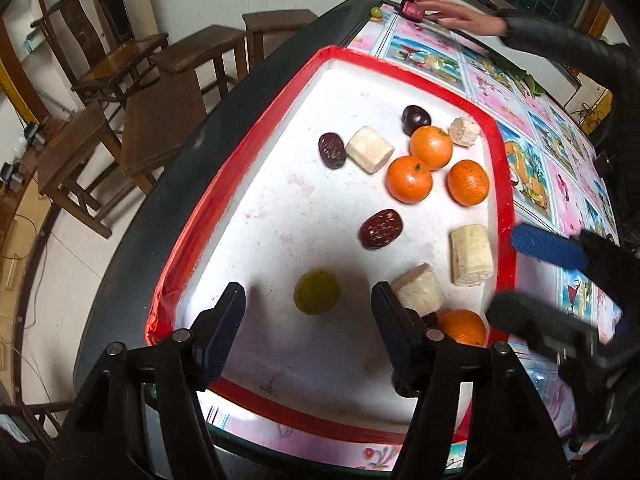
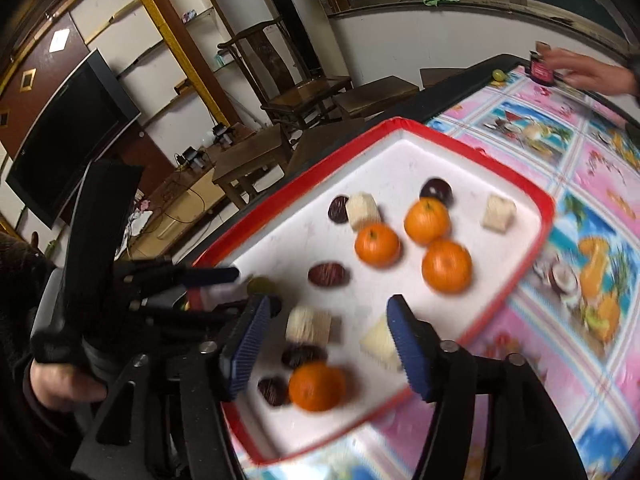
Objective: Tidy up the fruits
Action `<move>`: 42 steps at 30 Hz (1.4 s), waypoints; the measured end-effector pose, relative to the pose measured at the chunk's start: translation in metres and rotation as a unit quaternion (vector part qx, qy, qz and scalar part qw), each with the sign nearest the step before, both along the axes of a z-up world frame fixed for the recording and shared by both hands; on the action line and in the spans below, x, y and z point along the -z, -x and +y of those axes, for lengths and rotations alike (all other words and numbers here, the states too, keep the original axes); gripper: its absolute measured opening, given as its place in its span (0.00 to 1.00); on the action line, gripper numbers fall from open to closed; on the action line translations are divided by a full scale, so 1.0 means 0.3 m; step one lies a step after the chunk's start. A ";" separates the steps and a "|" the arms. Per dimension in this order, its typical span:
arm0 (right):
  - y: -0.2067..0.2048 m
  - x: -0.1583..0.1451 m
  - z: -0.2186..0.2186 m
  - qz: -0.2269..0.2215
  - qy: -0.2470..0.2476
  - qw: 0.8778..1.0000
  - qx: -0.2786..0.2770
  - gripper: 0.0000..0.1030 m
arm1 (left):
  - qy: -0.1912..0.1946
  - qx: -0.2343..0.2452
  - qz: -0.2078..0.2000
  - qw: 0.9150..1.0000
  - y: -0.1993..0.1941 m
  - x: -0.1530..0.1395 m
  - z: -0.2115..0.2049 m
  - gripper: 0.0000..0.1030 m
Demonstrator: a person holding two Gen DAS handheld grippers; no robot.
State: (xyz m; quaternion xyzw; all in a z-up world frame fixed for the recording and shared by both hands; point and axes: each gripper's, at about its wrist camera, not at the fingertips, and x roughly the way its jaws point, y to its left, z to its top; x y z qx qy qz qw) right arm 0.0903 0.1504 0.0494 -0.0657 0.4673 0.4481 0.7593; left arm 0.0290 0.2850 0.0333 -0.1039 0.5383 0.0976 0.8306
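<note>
Left wrist view
- Left gripper (image 1: 308, 332): jaws spread apart, nothing between the pads; it hangs over the near end of the tray.
- Tray (image 1: 505, 200): white floor, red rim, set on a table with a patterned pink-and-blue cloth (image 1: 560, 184).
- Green fruit (image 1: 317, 291): a small round yellow-green piece (kind not legible), lying on the tray floor between and just ahead of the left fingers, touching neither.
- Oranges: three grouped at the far right of the tray (image 1: 431, 147), (image 1: 409, 179), (image 1: 468, 182); a fourth (image 1: 464, 326) at the near right rim, partly behind the right-hand finger.
- Red dates: one mid-tray (image 1: 380, 229), one farther back (image 1: 331, 150), next to a pale cut chunk (image 1: 370, 149).
- Dark round fruit (image 1: 416, 119): behind the orange group.
- Pale cut chunks: further pieces at (image 1: 464, 131), (image 1: 471, 254) and (image 1: 418, 289).
- Right gripper (image 1: 532, 276): enters from the right edge, blue-padded finger over the tray rim, jaws apart, empty.
- Other hand (image 1: 466, 20): at the far table corner, on a small red box (image 1: 412, 8).

Right wrist view (blurred)
- Right gripper (image 2: 326, 350): released, pads clear of everything; an orange (image 2: 317, 386), dark dates and pale chunks lie on the tray (image 2: 544, 220) below the gap.
- Left gripper (image 2: 212, 288): at the left, above the tray's edge, open.
- Holding hand (image 2: 60, 384): grips the left tool's handle.
</note>
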 end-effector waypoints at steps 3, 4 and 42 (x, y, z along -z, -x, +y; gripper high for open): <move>0.043 -0.013 -0.049 -0.006 -0.004 1.000 0.001 0.69 | -0.004 0.004 -0.002 1.000 0.008 -0.015 -0.017 0.68; 0.059 -0.019 -0.064 -0.007 -0.006 1.000 0.004 0.69 | -0.006 0.005 -0.005 1.000 0.013 -0.021 -0.026 0.69; 0.450 -0.098 -0.380 -0.067 0.002 0.996 0.052 0.99 | -0.049 -0.031 -0.065 0.996 0.306 -0.192 -0.066 0.85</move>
